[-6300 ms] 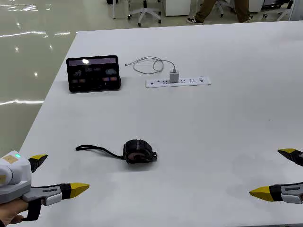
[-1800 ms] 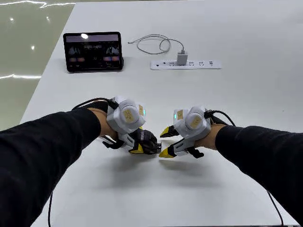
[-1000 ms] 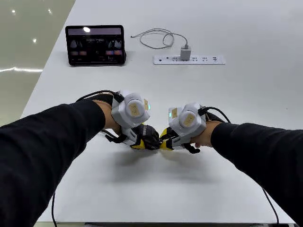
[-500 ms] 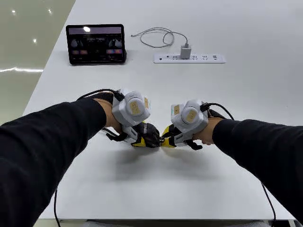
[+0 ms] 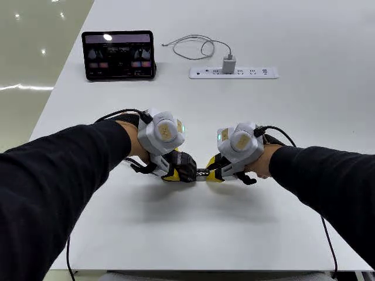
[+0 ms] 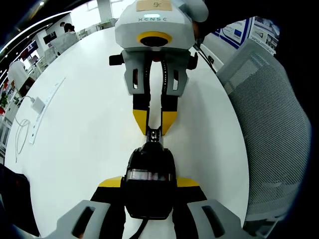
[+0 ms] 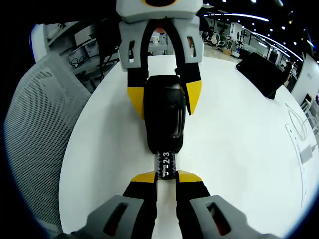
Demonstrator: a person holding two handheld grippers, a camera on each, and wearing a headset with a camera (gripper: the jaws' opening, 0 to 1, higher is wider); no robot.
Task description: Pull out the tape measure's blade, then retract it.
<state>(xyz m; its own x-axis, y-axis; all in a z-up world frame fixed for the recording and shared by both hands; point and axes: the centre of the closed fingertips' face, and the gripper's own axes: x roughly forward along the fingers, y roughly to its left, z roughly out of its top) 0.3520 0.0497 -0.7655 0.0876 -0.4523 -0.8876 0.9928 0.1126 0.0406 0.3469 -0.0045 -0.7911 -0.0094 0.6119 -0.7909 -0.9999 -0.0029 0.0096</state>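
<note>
White table (image 5: 246,228), left gripper (image 6: 149,182) fingers clamped round tape measure (image 6: 149,167) case, right gripper (image 7: 165,176) fingers pinching its short exposed blade (image 7: 165,162)

This reads as an open-plan office or lab: a broad white worktable (image 5: 293,111) stands on a glossy pale floor (image 5: 35,58), seen at ten o'clock in the head view. On the table, a tablet (image 5: 119,54) sits at eleven o'clock and a power strip (image 5: 252,72) with a plugged-in charger (image 5: 229,61) and cable (image 5: 190,44) at twelve. A grey mesh office chair (image 6: 264,124) stands at three o'clock in the left gripper view, and ceiling light strips (image 7: 247,17) run at one o'clock in the right gripper view.
</note>
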